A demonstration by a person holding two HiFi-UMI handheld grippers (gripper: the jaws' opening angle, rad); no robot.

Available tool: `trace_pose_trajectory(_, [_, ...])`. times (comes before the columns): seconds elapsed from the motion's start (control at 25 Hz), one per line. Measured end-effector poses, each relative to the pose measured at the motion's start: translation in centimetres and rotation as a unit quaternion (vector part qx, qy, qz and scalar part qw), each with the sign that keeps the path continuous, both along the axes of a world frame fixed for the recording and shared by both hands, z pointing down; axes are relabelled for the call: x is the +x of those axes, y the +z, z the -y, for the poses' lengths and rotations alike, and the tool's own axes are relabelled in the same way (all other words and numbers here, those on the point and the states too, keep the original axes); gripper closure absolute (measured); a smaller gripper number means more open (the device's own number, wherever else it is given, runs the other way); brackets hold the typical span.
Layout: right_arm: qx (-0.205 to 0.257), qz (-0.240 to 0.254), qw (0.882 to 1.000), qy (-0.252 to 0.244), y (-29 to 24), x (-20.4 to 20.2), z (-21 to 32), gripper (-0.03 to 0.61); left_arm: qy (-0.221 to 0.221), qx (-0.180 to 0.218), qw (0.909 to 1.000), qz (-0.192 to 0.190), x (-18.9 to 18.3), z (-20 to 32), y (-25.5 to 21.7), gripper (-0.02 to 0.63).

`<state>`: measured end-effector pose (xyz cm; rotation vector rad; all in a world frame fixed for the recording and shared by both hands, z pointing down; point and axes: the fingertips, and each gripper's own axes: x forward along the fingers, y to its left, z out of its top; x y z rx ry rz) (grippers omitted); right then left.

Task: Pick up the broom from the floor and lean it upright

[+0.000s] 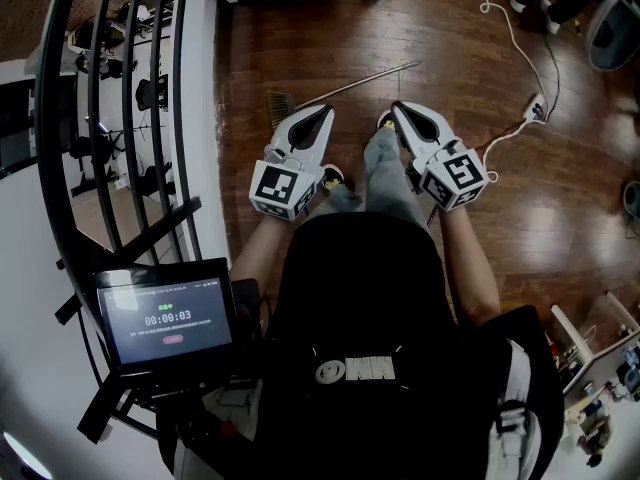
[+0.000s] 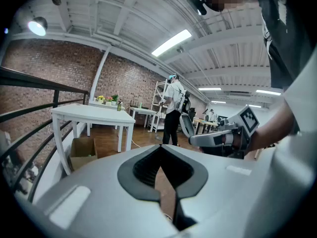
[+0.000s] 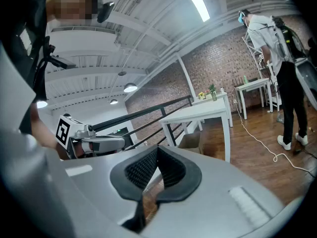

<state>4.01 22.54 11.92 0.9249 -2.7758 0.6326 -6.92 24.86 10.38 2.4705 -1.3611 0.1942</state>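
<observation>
A black railing (image 1: 95,118) runs down the frame's left, probably the nearest edge to lean something against. Just right of it, at upper centre, the broom (image 1: 350,87) lies flat on the wooden floor (image 1: 300,28), so grasping, lifting and leaning all remain. Below it, the left gripper (image 1: 324,113) and right gripper (image 1: 398,109) have their jaws closed on nothing. The floor beyond is open, though a white cable (image 1: 520,43) trails at upper right.
</observation>
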Motion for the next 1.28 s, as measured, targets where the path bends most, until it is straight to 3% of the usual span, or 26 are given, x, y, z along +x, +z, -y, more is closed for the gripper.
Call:
trace_pose_trajectory(0.12, [-0.009,0.000,1.000,-0.008,-0.2,1.5,2.3,0.575,0.010,-0.024,0.9994,0.023,1.0,2.1,1.6,0.601])
trace_pose_trajectory(0.24, [-0.041,0.013,0.999,-0.017,2.5,3.0,7.3,0.577,0.017,-0.085,0.9950,0.051,2.2,7.1,7.0,0.601])
trace_pose_trajectory(0.4, [-0.107,0.024,0.993,-0.038,8.6,3.7,11.7,0.575,0.055,-0.172,0.9772,0.112,3.6,11.2,16.1,0.600])
trace_pose_trajectory(0.68, [-0.162,0.022,0.985,-0.054,18.7,2.4,15.6,0.577,0.088,-0.242,0.9432,0.210,2.1,15.6,32.3,0.600])
trace_pose_trajectory(0.88, [-0.200,-0.001,0.978,-0.063,29.7,0.8,15.4,0.575,0.108,-0.282,0.9272,0.221,1.3,15.2,47.4,0.599])
trace_pose_trajectory(1.04, [-0.219,0.008,0.974,-0.050,38.2,0.0,14.5,0.575,0.160,-0.290,0.9027,0.274,1.3,14.6,60.8,0.410])
trace_pose_trajectory(1.16, [-0.240,0.002,0.970,-0.049,44.0,0.2,13.1,0.577,0.175,-0.314,0.8880,0.287,1.7,13.0,69.4,0.367])
trace_pose_trajectory(1.28, [-0.248,-0.024,0.966,-0.069,48.5,1.2,12.7,0.575,0.192,-0.342,0.8639,0.316,2.0,11.5,76.3,0.337])
